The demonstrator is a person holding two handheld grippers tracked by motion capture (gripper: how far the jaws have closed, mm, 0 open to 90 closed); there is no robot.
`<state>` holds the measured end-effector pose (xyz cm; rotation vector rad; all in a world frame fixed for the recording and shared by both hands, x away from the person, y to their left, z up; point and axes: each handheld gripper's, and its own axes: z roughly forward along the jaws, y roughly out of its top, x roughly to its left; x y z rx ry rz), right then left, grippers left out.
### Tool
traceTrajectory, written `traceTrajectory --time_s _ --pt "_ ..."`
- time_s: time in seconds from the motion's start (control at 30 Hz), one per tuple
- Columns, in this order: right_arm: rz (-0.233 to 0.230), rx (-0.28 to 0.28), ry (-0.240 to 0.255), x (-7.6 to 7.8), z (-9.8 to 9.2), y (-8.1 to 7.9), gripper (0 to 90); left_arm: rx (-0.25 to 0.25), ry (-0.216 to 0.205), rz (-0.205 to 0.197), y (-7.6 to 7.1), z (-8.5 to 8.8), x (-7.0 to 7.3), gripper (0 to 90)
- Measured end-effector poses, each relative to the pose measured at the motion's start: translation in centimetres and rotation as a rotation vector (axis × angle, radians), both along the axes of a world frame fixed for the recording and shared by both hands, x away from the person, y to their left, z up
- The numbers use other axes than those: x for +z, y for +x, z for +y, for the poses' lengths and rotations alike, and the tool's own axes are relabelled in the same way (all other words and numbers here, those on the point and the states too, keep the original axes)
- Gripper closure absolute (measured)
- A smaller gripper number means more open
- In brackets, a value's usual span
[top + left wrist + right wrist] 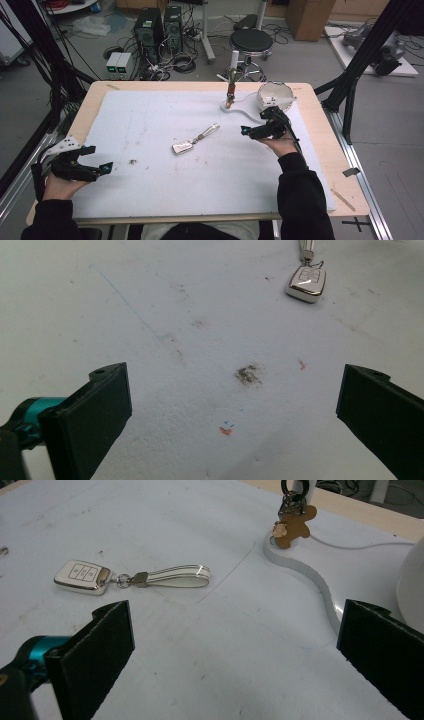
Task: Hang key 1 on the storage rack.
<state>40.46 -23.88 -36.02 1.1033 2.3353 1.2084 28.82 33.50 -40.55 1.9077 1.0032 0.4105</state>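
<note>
1. Centrally, the key fob [182,147] lies flat on the white mat [150,115], mid-desk, its strap [207,132] running toward the far right corner.
2. Left gripper [97,160]: near the desk's left front corner, jaws spread wide, nothing held.
3. Right gripper [255,122]: right of the fob, apart from it, jaws wide, empty.
4. A stand [231,75] with a brown tag [292,527] and a bowl [274,95] sit at the far edge.

— What do you have on the worktop [320,150]?
— You have one car key [183,147] with one white strap [207,131], one white bowl [274,95], one stand [233,65] with one brown charm [229,102], and two grippers.
</note>
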Motion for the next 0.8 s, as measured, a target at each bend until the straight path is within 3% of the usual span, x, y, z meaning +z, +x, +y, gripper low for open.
traceTrajectory --time_s 0.7,0.8 --pt "-0.035 -0.016 0.066 -2.8 -3.7 -5.1 0.9 0.007 -0.005 -0.004 -0.1 0.0 0.1 1.7" --pt "-0.046 -0.024 0.058 -3.3 -4.1 -5.5 0.9 0.006 -0.008 -0.004 -0.1 0.1 0.1 1.7"
